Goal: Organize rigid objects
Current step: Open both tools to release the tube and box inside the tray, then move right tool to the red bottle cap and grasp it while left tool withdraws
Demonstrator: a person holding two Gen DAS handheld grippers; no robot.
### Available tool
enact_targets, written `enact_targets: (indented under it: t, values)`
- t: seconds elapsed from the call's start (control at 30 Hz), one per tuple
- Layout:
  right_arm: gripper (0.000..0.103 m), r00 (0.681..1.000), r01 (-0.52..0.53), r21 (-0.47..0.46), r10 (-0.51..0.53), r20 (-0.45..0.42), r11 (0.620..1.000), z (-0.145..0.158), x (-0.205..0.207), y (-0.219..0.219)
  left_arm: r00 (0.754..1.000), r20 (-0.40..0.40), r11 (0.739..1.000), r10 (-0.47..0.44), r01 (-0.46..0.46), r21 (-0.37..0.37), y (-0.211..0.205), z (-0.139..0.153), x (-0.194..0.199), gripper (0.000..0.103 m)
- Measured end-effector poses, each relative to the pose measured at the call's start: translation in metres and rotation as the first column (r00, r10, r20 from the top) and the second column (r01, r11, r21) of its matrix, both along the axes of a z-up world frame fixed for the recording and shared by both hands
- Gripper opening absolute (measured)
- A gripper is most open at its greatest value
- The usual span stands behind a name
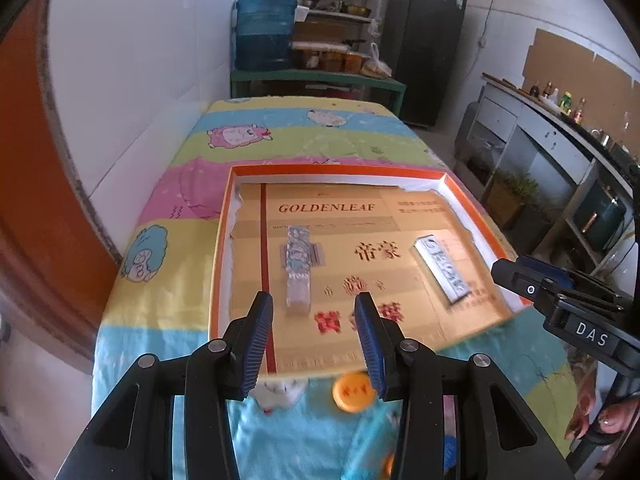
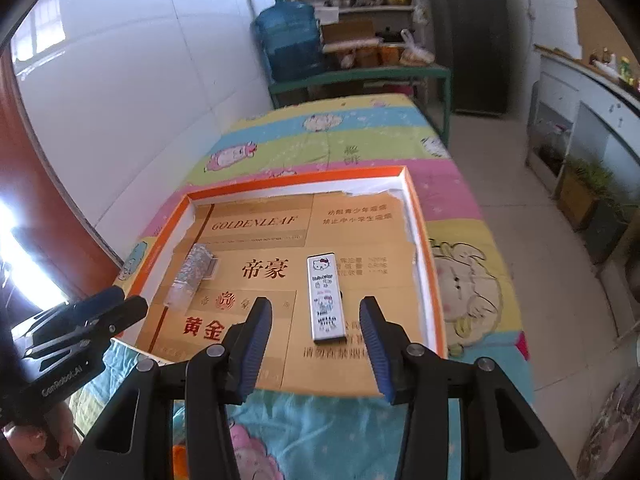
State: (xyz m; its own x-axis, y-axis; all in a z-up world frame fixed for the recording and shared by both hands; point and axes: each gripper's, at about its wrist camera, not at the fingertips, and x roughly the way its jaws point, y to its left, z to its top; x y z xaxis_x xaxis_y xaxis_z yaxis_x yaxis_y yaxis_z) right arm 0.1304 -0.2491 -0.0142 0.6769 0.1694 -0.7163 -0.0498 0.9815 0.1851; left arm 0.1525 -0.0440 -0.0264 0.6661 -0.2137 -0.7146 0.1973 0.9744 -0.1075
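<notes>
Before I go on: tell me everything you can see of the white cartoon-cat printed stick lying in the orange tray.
The white stick is a slim, flat rectangular bar, hard and glossy by its look, printed with a cartoon cat face at its far end and small figures and lettering below. It lies flat on the gold cardboard liner in the right half of the orange-rimmed tray. Nothing grips it; the right gripper is open just short of it.
</notes>
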Motion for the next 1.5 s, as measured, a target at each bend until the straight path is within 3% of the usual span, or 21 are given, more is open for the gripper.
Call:
enact_targets:
  t: [0.6,1.1,1.5]
  values:
    - [0.046,0.998,0.039,-0.035,-0.037,0.056,0.999,0.016,-0.079,0.018,0.998,0.055,0.999,0.028,-0.029,0.025,0.008,0.022,-0.083,0.044]
    - [0.046,0.998,0.049,-0.037,-0.047,0.037,0.998,0.009,-0.134,0.026,0.995,0.089,0.999,0.043,-0.043,0.002,0.025,0.027,-0.128,0.044]
    - [0.046,0.993,-0.11,-0.007,0.11,0.045,0.994,-0.011,-0.191,0.058,0.994,0.101,1.0,0.03,-0.029,-0.01,0.036,0.013,-0.158,0.044]
